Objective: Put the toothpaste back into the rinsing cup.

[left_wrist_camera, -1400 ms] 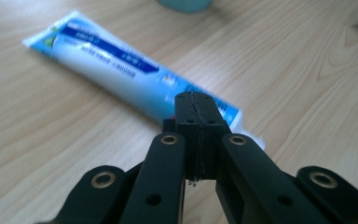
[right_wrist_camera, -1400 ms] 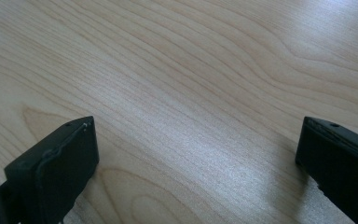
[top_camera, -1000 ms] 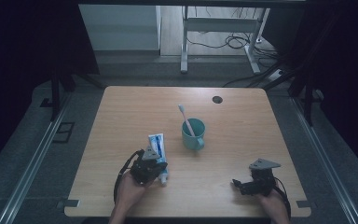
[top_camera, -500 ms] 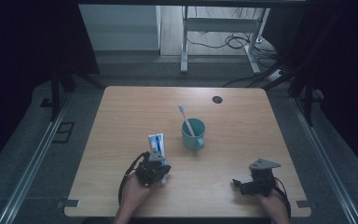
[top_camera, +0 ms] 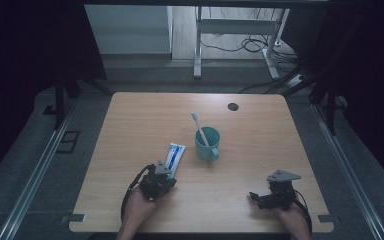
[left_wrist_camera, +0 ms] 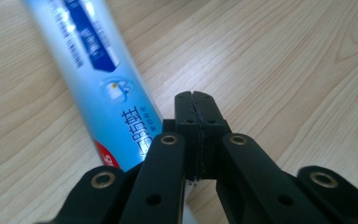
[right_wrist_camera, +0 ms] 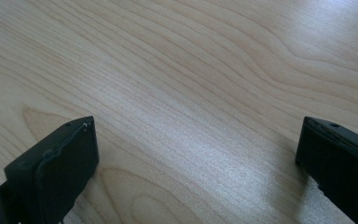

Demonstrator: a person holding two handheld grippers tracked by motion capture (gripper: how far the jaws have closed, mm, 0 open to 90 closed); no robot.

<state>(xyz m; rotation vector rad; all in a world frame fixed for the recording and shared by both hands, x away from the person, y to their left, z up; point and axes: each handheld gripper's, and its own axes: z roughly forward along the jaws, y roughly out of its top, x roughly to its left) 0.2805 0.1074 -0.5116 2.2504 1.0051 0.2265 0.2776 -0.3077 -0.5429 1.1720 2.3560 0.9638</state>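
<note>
Pale wooden tabletop (top_camera: 130, 125) carries a teal mug (top_camera: 207, 144) with a toothbrush (top_camera: 199, 129) standing in it, and just beside the mug a blue-and-white toothpaste tube (top_camera: 174, 154) lies flat. At the tube's near end the left hand-held gripper (top_camera: 161, 175) has its jaws pressed together, empty, beside the tube. Well apart at the front right, the right hand-held gripper (top_camera: 254, 197) rests with its jaws spread wide over bare wood.

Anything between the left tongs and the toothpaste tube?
Nothing visible. The left tongs are shut with nothing between them, and sit right beside the tube near its lower end. In the high view the tube lies on the table just ahead of them, clear of the cup.
</note>
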